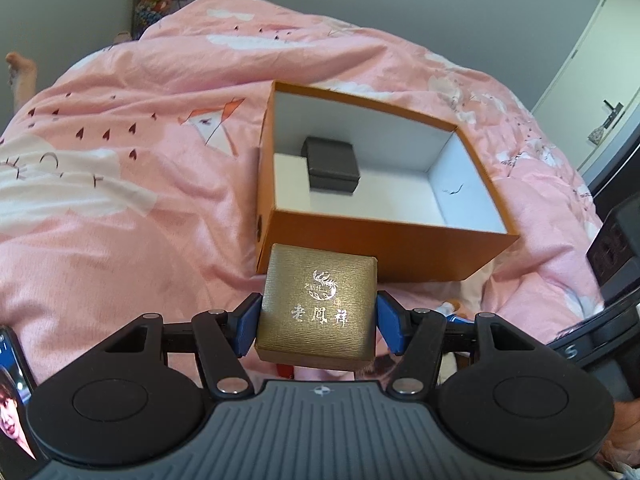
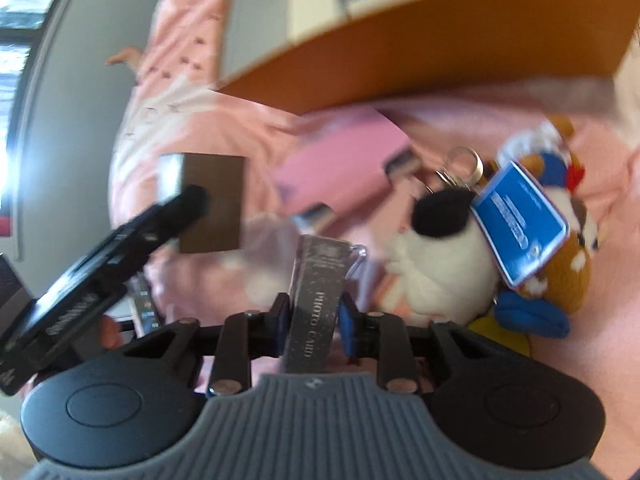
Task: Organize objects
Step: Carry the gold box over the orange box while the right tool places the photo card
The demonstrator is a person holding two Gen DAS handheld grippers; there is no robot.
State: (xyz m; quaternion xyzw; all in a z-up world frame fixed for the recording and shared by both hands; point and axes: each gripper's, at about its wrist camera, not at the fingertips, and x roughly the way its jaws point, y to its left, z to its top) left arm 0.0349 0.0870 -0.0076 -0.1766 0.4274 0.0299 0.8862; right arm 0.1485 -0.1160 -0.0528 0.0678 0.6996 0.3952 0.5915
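Observation:
My left gripper [image 1: 317, 322] is shut on a gold jewellery box [image 1: 318, 308] with silver Chinese lettering, held just in front of the near wall of an open orange box [image 1: 384, 236]. A small black box [image 1: 331, 165] sits inside the orange box at its far left. My right gripper [image 2: 313, 314] is shut on a silver photo card pack [image 2: 316, 292], held upright over the pink bedding. The gold box [image 2: 212, 200] and the left gripper's arm [image 2: 120, 248] show at the left of the right wrist view, and the orange box [image 2: 420, 60] lies beyond.
Everything lies on a bed with a pink quilt [image 1: 140, 200]. Plush keychain toys [image 2: 440, 264] with a blue tag [image 2: 520, 224] lie right of my right gripper. A pink flat item [image 2: 340, 168] lies ahead. A phone [image 1: 12, 400] shows at lower left.

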